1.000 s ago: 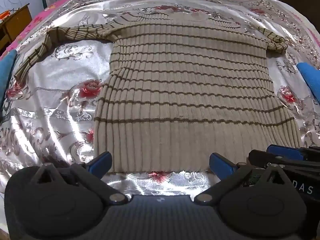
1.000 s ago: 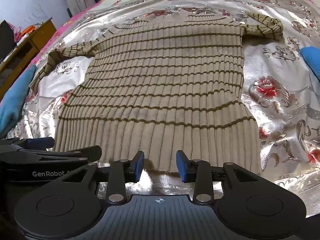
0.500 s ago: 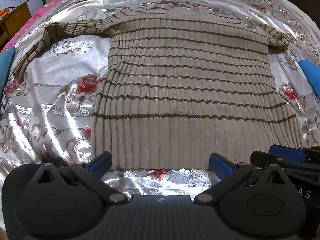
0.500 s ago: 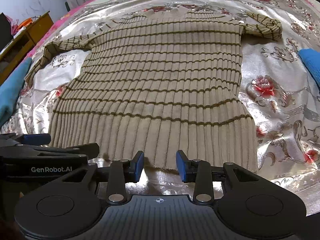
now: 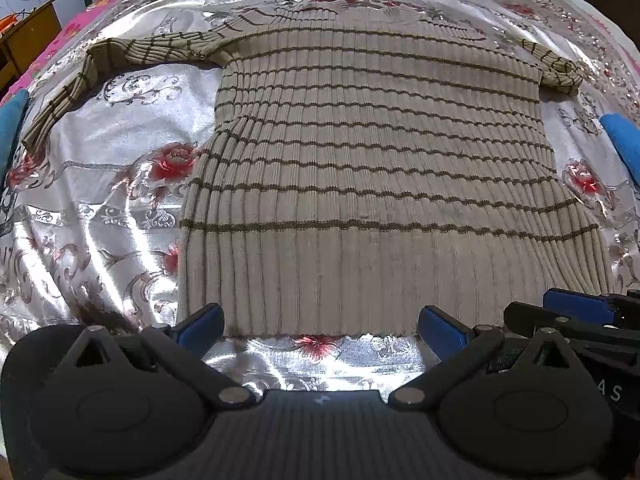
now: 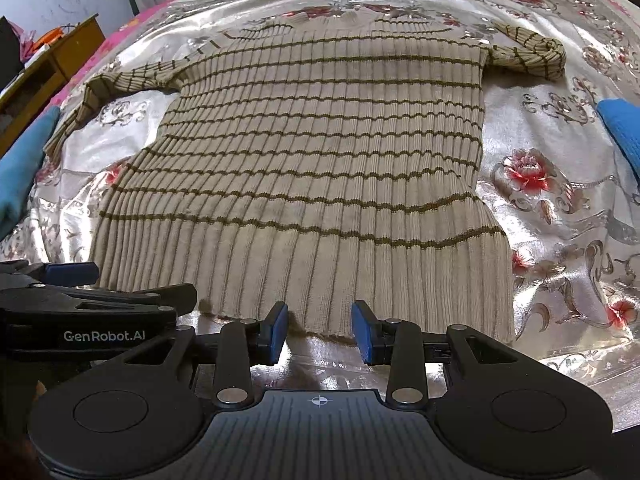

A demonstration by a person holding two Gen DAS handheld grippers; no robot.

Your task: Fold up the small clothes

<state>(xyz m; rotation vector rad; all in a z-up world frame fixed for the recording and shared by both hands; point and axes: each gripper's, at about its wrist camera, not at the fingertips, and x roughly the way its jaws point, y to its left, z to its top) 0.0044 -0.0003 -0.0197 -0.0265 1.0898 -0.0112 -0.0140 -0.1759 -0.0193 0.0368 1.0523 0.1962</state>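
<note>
A shiny silver bedspread [image 5: 120, 152] with red rose motifs covers the bed, and a wooden desk [image 6: 52, 68] stands off to the left by a pale wall. Spread flat on the bedspread lies a beige ribbed sweater [image 5: 380, 168] with thin brown stripes, neck away from the cameras and hem nearest them. Its left sleeve [image 5: 100, 68] runs out sideways and bends down toward the bed's edge; the right sleeve [image 6: 532, 56] is bunched up short beside the shoulder. Blue cloth [image 6: 620, 132] shows at both side edges of the bed.

The left gripper [image 5: 320, 326] sits at the hem, jaws spread wide, one blue pad at the sweater's lower left corner and the other further along the hem, with nothing held between them. The right gripper [image 6: 320, 328] is just beside it at the same hem, nearer the right corner, jaws set to a narrower gap with the hem edge lying in that gap and not pinched.
</note>
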